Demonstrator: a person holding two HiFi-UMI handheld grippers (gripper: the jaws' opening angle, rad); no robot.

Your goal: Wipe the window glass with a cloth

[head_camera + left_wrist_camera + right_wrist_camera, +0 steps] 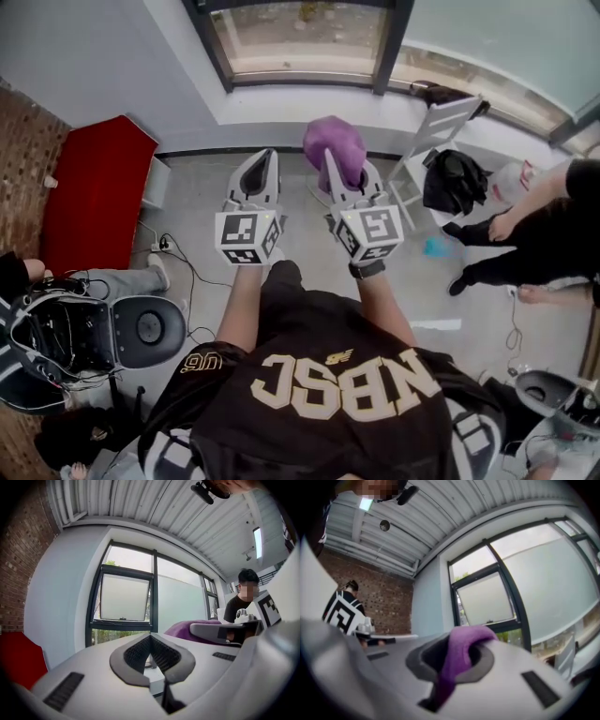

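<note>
A purple cloth [336, 148] is bunched at the tip of my right gripper [330, 161], which is shut on it; in the right gripper view the cloth [461, 660] drapes over the pinched jaws. My left gripper [262, 163] is held beside it, shut with nothing between its jaws [151, 639]. Both point toward the window glass [300, 37] in its dark frame, a short way ahead and apart from it. The left gripper view shows the tilted-open window pane [124, 597], with the cloth [187, 629] off to the right.
A red panel [94, 192] leans against the brick wall at left. A white chair [433, 141] with a black bag [455, 178] stands at right, next to a seated person [544, 234]. Cables [183, 267] lie on the floor. Black stools [141, 328] stand behind.
</note>
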